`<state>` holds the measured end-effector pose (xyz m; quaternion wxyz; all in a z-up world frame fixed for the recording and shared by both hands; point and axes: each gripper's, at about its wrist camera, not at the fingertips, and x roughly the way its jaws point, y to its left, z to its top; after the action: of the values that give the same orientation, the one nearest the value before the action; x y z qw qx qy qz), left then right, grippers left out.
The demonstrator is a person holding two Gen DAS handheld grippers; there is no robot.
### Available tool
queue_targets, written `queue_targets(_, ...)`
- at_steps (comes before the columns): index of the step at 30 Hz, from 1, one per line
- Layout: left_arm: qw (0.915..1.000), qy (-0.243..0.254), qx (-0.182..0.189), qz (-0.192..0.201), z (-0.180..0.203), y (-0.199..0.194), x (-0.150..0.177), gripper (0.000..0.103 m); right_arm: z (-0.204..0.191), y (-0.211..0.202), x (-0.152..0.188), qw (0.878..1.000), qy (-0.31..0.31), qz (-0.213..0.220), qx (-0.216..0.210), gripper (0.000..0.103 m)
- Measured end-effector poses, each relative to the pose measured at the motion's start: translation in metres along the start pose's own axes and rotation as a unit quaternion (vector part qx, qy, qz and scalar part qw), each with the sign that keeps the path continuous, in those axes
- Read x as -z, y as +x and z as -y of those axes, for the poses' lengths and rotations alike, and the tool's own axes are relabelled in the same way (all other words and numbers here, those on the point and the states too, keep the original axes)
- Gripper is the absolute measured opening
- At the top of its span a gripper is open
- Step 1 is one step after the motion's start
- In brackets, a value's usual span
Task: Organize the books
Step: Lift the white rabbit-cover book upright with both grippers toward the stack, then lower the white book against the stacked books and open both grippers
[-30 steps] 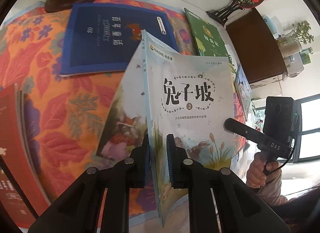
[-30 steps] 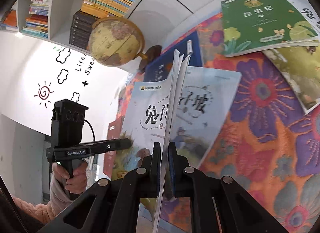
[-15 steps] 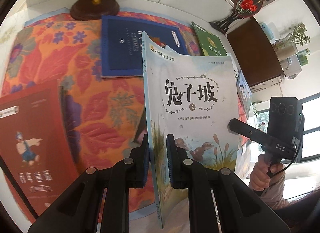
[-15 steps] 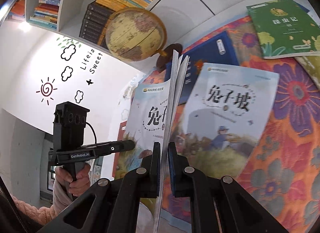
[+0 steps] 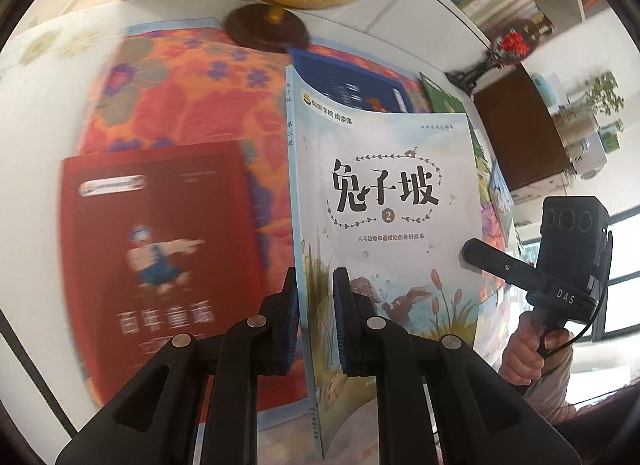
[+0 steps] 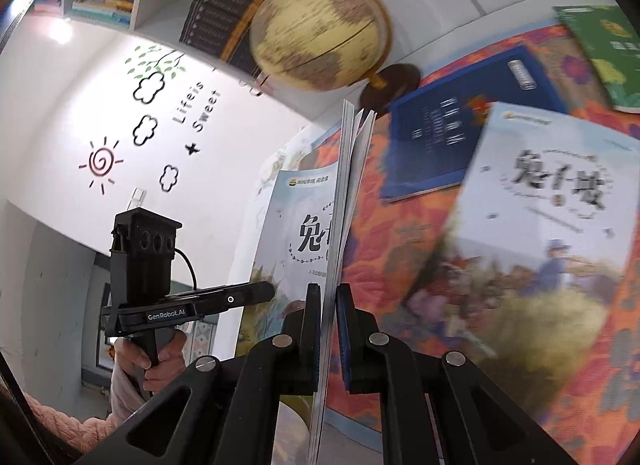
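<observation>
Between both pairs of fingers, the pale blue book (image 5: 384, 201) stays clamped upright: left gripper (image 5: 314, 325) on its spine edge, right gripper (image 6: 328, 329) on its pages. Since a second ago it has been carried off its twin (image 6: 536, 225) toward the red book (image 5: 160, 249), likely for stacking there.

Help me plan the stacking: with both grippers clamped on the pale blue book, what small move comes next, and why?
Probably carry it on toward the red book and lower it there. The left gripper and right gripper hold the pale blue book upright above the cloth.
</observation>
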<state>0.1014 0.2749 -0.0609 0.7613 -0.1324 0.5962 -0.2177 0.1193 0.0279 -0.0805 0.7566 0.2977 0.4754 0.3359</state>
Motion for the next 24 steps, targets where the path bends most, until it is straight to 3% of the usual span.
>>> queue_targets(11, 0.9975, -0.057, -0.015, 0.037, -0.077, -0.043, 0.022, 0.013, -0.044, 0.078, -0.010, 0.998, -0.022, -0.050, -0.026, 0.010)
queue_targets(24, 0.9947, -0.098, -0.021, 0.025, -0.138, -0.035, 0.035, 0.013, -0.039, 0.152, -0.006, 0.994, -0.005, -0.107, -0.002, 0.010)
